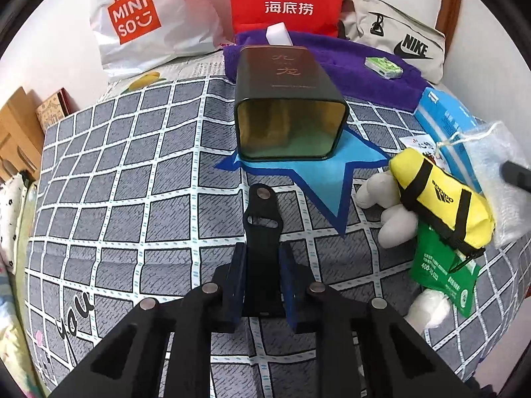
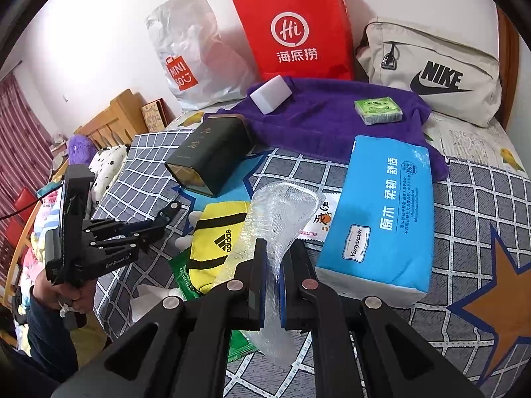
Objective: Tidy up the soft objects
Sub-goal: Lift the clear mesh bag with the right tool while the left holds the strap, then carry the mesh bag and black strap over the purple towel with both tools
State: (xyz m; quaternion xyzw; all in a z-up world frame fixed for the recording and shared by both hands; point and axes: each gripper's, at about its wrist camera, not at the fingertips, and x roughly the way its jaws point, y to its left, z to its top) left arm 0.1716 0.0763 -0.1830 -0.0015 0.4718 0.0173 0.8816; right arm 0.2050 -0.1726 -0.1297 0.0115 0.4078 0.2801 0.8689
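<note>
Right tongs (image 2: pixel 272 275) clamped on bubble-wrap sheet (image 2: pixel 282 212), just left of blue tissue pack (image 2: pixel 381 212). Left tongs (image 1: pixel 262 258) clamped on black strap (image 1: pixel 262 219), in front of dark tin (image 1: pixel 288 106). Tin lies on its side on the bed (image 1: pixel 132 165), mouth open, interior bare.

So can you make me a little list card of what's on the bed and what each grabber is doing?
surface: bed with grey checked cover
left gripper: shut on a black strap piece, above the cover
right gripper: shut on bubble wrap bag
dark tin: lying on its side, open end facing the left camera
yellow adidas pouch: beside the bubble wrap, on a white plush toy
blue tissue pack: right of the bubble wrap
purple towel: at the back, white block and green packet on it
</note>
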